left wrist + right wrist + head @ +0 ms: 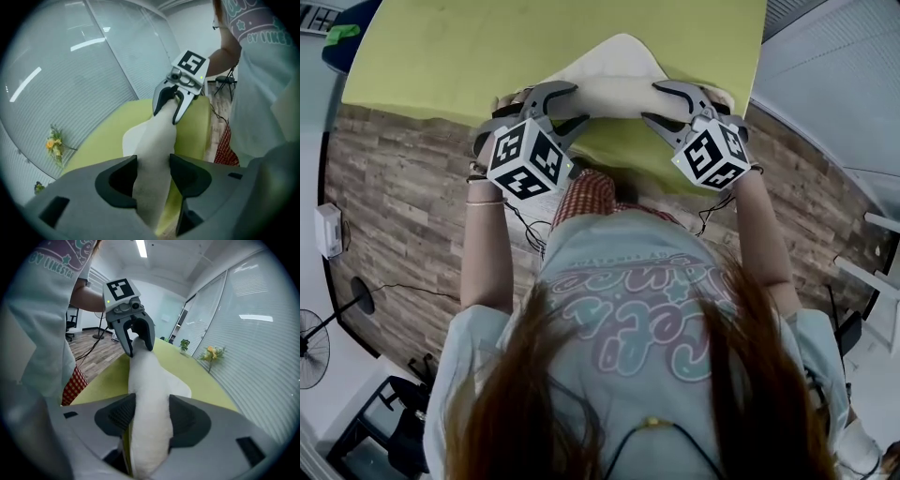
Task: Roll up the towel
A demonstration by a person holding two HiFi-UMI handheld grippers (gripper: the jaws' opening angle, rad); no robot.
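Observation:
A white towel (619, 96) lies on the green table (441, 56), its near part rolled into a tube crosswise in front of me and a flat flap (623, 52) left beyond it. My left gripper (574, 105) sits over the roll's left end. In the left gripper view the roll (157, 140) fills the gap of my left gripper (153, 176) and touches both pads. My right gripper (656, 103) sits over the right end. The right gripper view has the roll (150, 390) pressed between the pads of my right gripper (152, 416). Each view also catches the opposite gripper at the roll's far end.
The table's near edge runs just under the roll, with wood floor (403, 206) below it. A fan (314, 347) and a white box (328, 230) stand at the left. Yellow flowers (211, 352) stand by the blinded glass wall behind the table.

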